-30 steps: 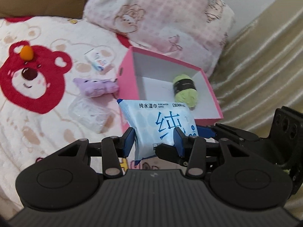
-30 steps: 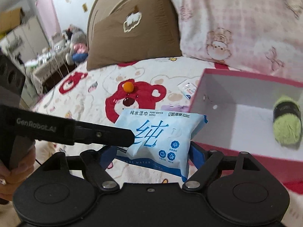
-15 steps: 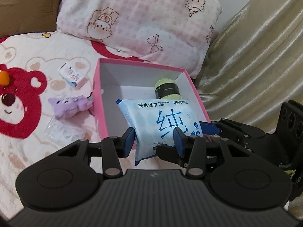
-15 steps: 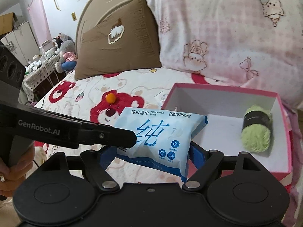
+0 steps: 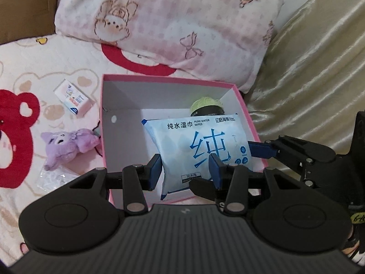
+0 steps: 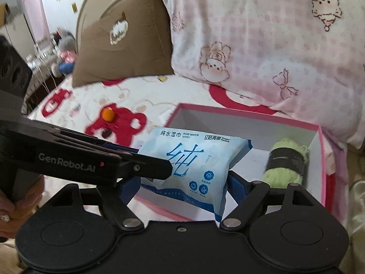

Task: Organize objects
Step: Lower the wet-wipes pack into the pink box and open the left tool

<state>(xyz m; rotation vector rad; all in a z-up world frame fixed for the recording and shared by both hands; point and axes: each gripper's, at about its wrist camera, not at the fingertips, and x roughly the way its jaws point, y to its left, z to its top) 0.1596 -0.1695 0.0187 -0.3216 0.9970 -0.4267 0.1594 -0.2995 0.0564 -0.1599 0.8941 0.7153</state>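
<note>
A light blue pack of wet wipes (image 5: 200, 146) is held over the open pink box (image 5: 107, 96), whose inside is white. My left gripper (image 5: 186, 171) is shut on the pack's lower edge. My right gripper (image 6: 182, 182) is shut on the same pack (image 6: 194, 162) from the other side; its blue finger (image 5: 262, 149) shows in the left wrist view. A green yarn ball (image 6: 285, 164) with a black band lies in the box's far corner, partly hidden behind the pack in the left wrist view (image 5: 206, 105).
On the bear-print bedspread left of the box lie a purple plush toy (image 5: 68, 143), a small white packet (image 5: 74, 100), a clear plastic bag (image 5: 53, 175) and an orange ball (image 6: 107, 114). A pink pillow (image 5: 171, 22) and a brown pillow (image 6: 123, 41) lie behind. A gold curtain (image 5: 314, 80) hangs at right.
Both grippers have carried the wipes pack to the right and forward, from over the bedspread to over the inside of the pink box. Both stay shut on the pack.
</note>
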